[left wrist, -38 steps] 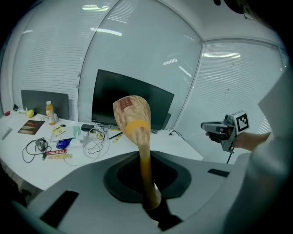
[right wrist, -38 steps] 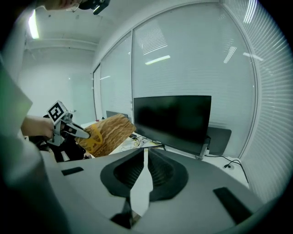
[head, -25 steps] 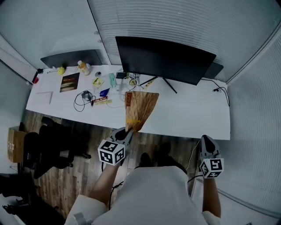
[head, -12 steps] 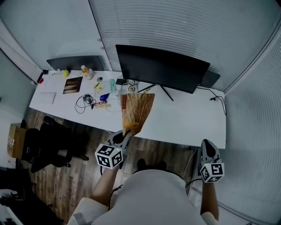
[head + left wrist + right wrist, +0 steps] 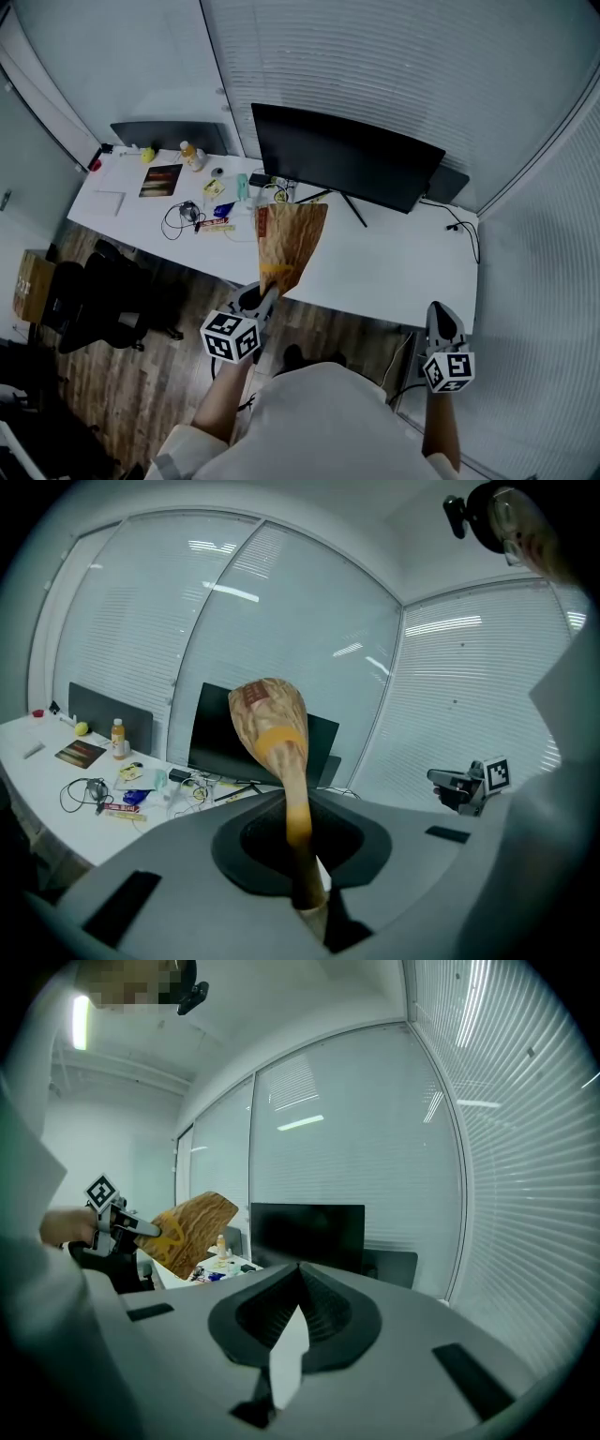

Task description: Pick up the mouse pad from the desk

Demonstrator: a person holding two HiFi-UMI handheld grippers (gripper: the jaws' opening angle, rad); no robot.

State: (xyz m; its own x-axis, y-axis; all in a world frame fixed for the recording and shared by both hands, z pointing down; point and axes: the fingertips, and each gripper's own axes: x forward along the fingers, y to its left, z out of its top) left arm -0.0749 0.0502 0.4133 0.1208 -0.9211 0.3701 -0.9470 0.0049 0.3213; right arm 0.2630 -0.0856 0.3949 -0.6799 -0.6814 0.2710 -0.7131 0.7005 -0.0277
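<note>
Mouse pad [image 5: 289, 236] clamped in left gripper [image 5: 268, 292] fingers, off desk [image 5: 394, 261]; right gripper [image 5: 439, 314] fingers closed, empty.

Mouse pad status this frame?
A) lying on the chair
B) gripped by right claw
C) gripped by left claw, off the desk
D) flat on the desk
C: the left gripper view shows the mouse pad with its edge pinched in the left claw, and the head view shows it raised above the desk. The right claw has nothing in it.
</note>
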